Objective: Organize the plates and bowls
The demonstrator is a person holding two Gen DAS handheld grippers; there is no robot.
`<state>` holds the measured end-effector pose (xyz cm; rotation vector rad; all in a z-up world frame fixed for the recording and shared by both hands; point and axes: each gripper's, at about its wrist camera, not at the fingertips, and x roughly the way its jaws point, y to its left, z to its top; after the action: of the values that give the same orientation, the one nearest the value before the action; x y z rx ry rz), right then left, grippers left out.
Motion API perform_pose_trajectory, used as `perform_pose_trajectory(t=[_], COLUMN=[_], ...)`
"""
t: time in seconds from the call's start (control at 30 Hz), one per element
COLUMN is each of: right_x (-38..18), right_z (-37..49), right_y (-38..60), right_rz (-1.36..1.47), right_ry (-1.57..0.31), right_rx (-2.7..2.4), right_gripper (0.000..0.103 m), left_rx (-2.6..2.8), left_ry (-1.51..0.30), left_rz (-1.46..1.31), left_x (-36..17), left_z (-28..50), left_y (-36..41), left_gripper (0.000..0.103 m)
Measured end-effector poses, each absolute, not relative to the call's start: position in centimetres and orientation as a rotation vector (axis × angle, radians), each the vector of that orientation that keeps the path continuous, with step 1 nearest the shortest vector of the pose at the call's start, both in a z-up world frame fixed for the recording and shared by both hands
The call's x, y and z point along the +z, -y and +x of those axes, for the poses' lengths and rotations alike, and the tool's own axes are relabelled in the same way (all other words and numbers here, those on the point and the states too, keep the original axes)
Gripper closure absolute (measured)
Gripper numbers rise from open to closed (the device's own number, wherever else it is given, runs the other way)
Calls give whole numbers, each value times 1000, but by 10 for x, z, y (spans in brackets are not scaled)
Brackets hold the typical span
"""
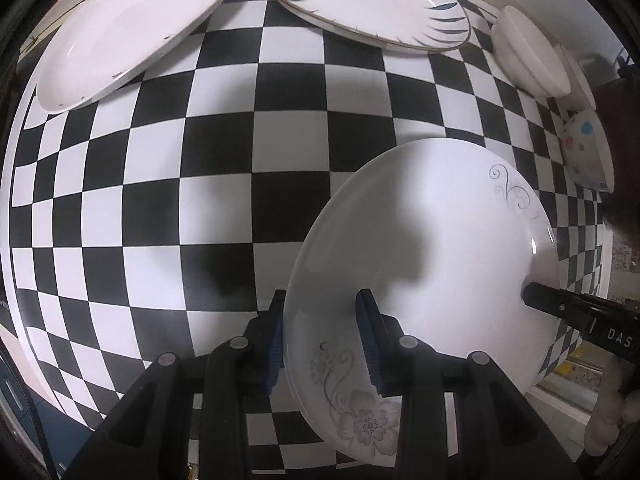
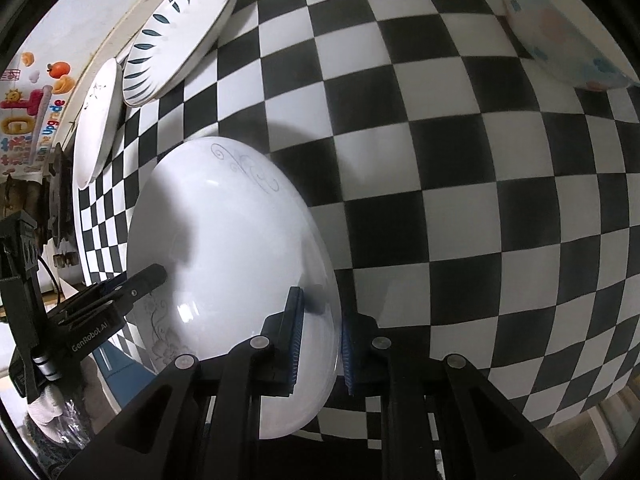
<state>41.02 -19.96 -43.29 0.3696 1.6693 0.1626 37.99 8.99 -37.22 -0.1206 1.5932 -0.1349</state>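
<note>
In the left wrist view the left claw (image 1: pixel 322 340) reaches forward low over the checkered counter (image 1: pixel 168 184), its two blue-padded fingers (image 1: pixel 370 344) clamped on the near rim of a white flowered plate (image 1: pixel 440 240), one finger above the plate's face and one under its edge. The plate is tilted, its far side to the right, where the tip of the right claw (image 1: pixel 538 294) bites the opposite rim. Beyond, near the counter's far edge, lie a plain white plate (image 1: pixel 120 28), a plate with blue leaf marks (image 1: pixel 368 0), a white bowl (image 1: pixel 528 52) and a dotted bowl (image 1: pixel 586 148). In the right wrist view the right claw (image 2: pixel 322 344) grips the same flowered plate (image 2: pixel 224 248) by its right rim, fingers closed on either side of the edge, while the left claw (image 2: pixel 154 276) enters from the left and pinches the other rim. The leaf-marked plate (image 2: pixel 180 36) and plain plate (image 2: pixel 98 124) lie far left, the dotted bowl (image 2: pixel 560 28) at upper right.
</note>
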Motion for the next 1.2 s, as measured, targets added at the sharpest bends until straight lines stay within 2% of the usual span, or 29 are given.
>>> perform_pose_trajectory(t=[0.23, 0.77, 0.93, 1.0, 1.03, 1.1, 1.2], right_x=[-439, -444, -435, -423, -415, -398, -368], right_z=[412, 413, 414, 416, 417, 422, 433], right_y=[196, 193, 201, 202, 202, 200, 186], right_rz=[369, 369, 396, 369, 360, 367, 328], right_ry=[-1680, -1692, -1685, -1669, -1659, -1634, -1583], right_rx=[188, 224, 243, 253, 263, 305, 367], right_gripper=[84, 80, 80, 76, 69, 67, 53], left_rx=[-92, -1, 109, 140, 154, 188, 227], left_ry=[-1600, -1612, -1568, -1520, -1493, -1432, -1356], left_rz=[-112, -148, -167, -194, -207, -241, -290], left_x=[-387, -391, -371, -350, -339, -315, -283], left_z=[392, 380, 366, 359, 356, 351, 354], left_y=[-60, -56, -72, -81, -85, -95, -113], left_gripper=[72, 70, 70, 70, 70, 70, 69])
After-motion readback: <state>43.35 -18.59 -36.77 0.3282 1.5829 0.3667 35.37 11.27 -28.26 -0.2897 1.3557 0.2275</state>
